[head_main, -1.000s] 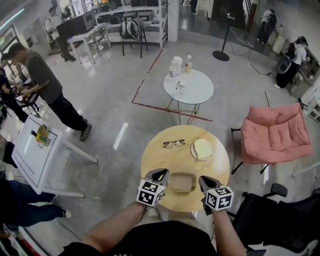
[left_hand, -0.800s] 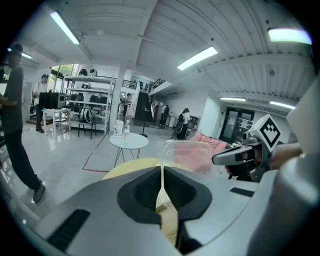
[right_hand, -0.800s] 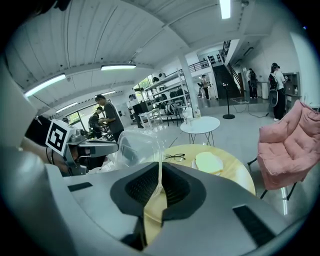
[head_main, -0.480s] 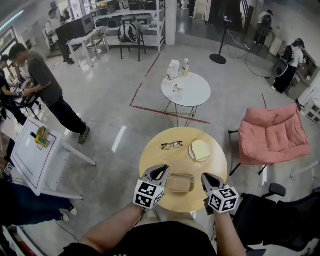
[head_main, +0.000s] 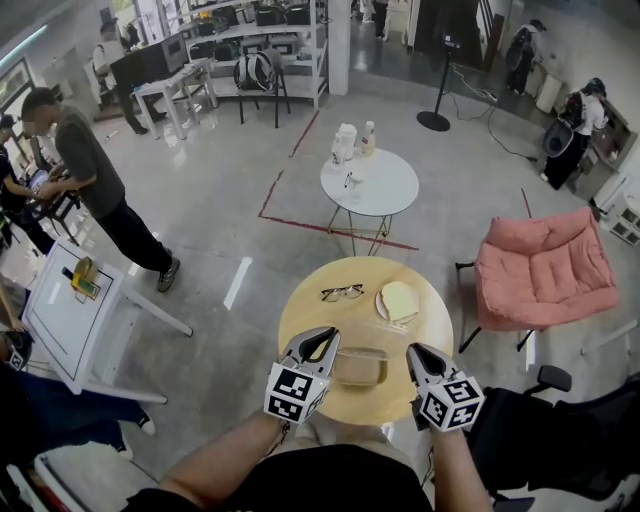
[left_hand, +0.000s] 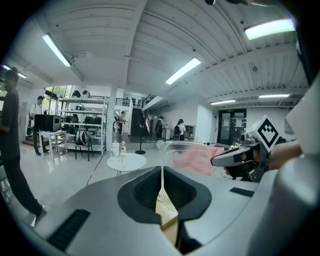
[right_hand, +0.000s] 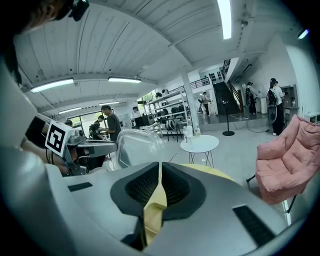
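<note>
Holding clear plastic container (head_main: 361, 366) at round counter's (head_main: 312, 322) near edge, left gripper (head_main: 324, 342) and right gripper (head_main: 414, 353) fingers pinched shut on opposite rims; next likely needs matched, level motion.

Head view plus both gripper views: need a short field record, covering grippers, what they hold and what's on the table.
surface: round wooden table
left gripper: jaws together, pinching the left edge of the clear container
right gripper: jaws together, apparently on the container's right edge
also on table: glasses and plate with a pale flat slice, both beyond the container and apart from it
background: white round table, pink chair at right
</note>
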